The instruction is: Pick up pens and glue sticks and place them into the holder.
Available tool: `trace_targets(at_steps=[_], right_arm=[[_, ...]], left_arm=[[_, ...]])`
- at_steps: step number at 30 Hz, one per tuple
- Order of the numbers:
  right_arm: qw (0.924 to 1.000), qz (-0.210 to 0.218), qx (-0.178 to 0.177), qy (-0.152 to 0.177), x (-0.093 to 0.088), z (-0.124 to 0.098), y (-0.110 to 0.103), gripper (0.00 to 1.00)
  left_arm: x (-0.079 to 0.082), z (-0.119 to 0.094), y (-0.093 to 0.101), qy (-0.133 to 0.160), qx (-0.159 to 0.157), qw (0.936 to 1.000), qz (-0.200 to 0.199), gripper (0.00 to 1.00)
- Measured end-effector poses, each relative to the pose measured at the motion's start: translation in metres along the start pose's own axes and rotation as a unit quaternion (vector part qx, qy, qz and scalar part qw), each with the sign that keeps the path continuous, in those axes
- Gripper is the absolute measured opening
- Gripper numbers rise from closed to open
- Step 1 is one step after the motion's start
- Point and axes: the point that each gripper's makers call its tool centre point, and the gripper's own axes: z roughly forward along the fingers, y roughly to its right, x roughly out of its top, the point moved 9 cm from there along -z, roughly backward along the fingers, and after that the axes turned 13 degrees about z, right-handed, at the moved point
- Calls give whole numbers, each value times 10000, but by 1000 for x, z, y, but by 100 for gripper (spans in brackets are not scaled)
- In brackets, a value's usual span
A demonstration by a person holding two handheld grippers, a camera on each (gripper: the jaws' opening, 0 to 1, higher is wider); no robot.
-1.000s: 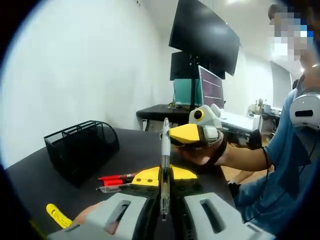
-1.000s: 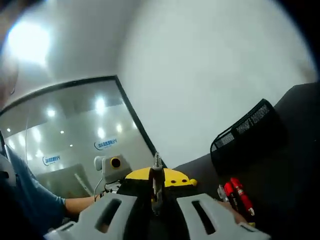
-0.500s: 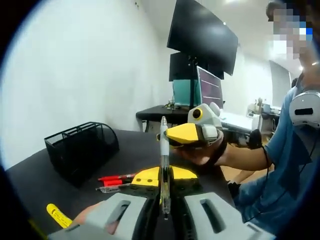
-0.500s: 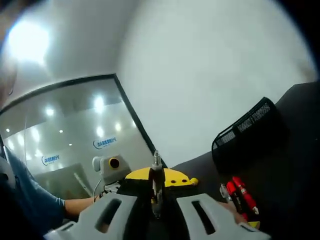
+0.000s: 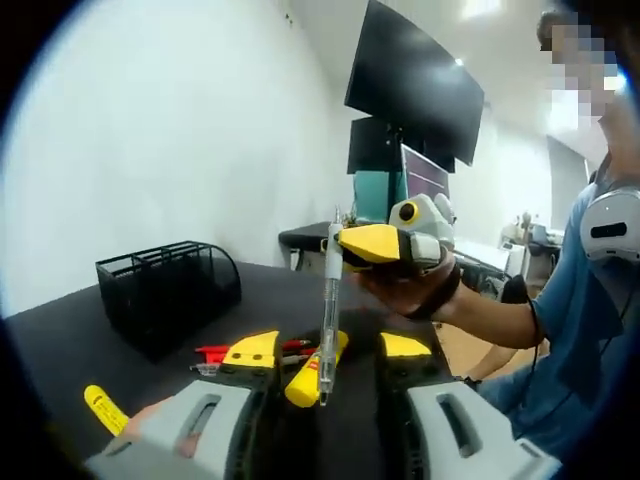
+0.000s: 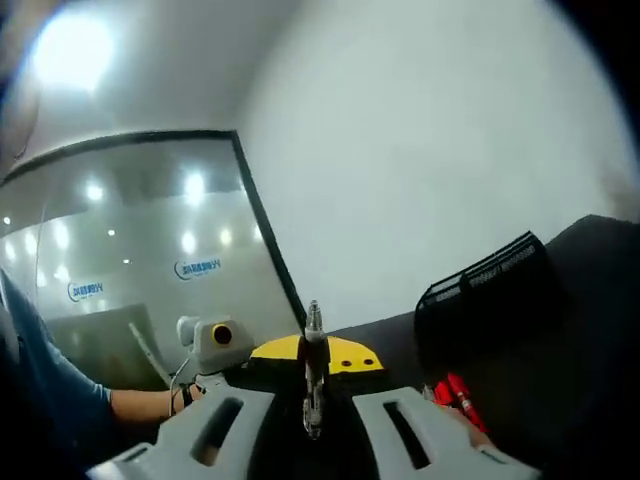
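While the left hand-held gripper (image 5: 325, 350) stands with its yellow-tipped jaws spread wide at the bottom of the left gripper view, a clear-barrelled pen (image 5: 327, 310) hangs upright in the gap between them, touching neither; its upper end is pinched by the right hand-held gripper (image 5: 345, 245), which reaches in from the right of the frame with a hand (image 5: 405, 290) behind it. Seen in the right gripper view, that same pen (image 6: 313, 375) rises between the pressed-together jaws at bottom centre, a metal tip uppermost, its lower part lost between the grey gripper bodies. Just past the pen's lower end a yellow glue stick (image 5: 312, 372) lies on the dark tabletop (image 5: 120, 370), partly covered by the pen and the left jaw. Red pens (image 5: 225, 352) lie beside it at lower centre-left, mostly hidden by the jaw tip so their number is unclear. Another yellow glue stick (image 5: 103, 410) lies at lower left. The black mesh holder (image 5: 165, 290) sits at mid-left on the tabletop. Dark monitors (image 5: 415, 85) fill the upper right.
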Motion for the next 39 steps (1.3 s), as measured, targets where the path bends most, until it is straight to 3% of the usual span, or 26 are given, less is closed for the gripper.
trace_targets(at_steps=[4, 10, 22, 31, 33, 39], right_arm=[[9987, -435, -245, -102, 5, -1, 0, 4], [9967, -697, -370, -189, 12, -3, -4, 5], [9930, -972, -657, -152, 34, 2, -1, 5], [9891, -1208, -843, -85, 58, 14, 7, 5], [9886, -1223, -878, -60, 62, 19, 10, 5], [9863, -1334, -963, -69, 71, 35, 19, 5]], left_arm=[[-4, -5, 0, 135, 177, 9997, -30, 41], [-17, -12, 5, 170, 391, 9991, 18, 66], [-38, -24, -1, 481, 926, 9943, -215, 92], [-51, -28, -5, 476, 1179, 9915, -287, 96], [-51, -28, -5, 575, 1179, 9908, -318, 96], [-54, -26, -2, 469, 1074, 9929, -217, 96]])
